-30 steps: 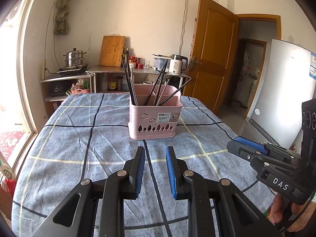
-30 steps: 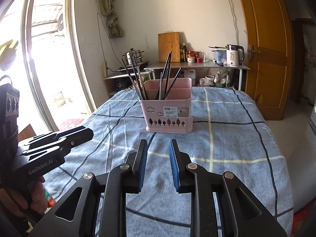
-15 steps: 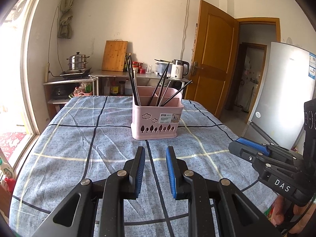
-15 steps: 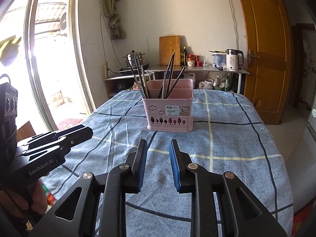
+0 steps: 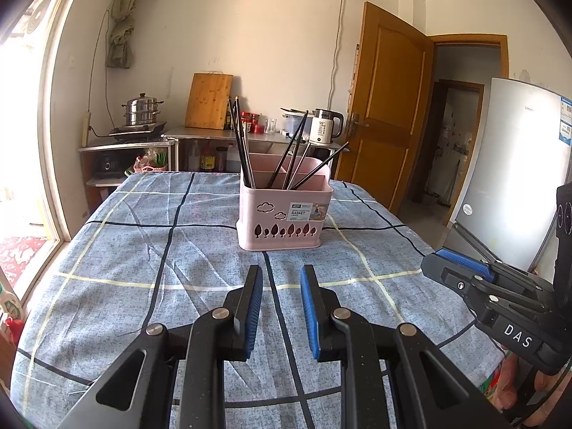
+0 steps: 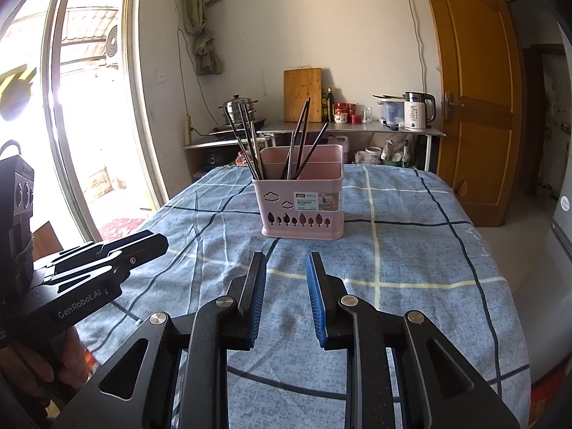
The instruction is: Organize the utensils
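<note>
**Both tools idle in front of the basket — the chopsticks are the thing to reach for**

Furthest left in the left wrist view, the desk (image 5: 118, 261) under its blue checked cloth is bare of loose utensils. The left tool (image 5: 280, 307) hangs low over the near part of the cloth with its blue pads apart and nothing between them. Beyond it, near the middle of the desk, stands the pink basket (image 5: 284, 214), upright, with a divider inside. The dark chopsticks (image 5: 241, 143) are split: a tight bunch leans in the left compartment, and several more fan out to the right in the next one. To the right, the right tool (image 6: 286, 293) is likewise released and empty, well short of the basket.

The step in hand looks like an approach to the chopsticks (every utensil in view is already in the basket, so the sorting is probably between compartments). To do it well, one tool should come in from above along a stick's lean, closing on the upper shaft where the sticks stand apart — the fanned ones on the right are the easier pick. A pull that is not along the stick's line risks tipping the light basket; the other tool could steady its rim.
</note>
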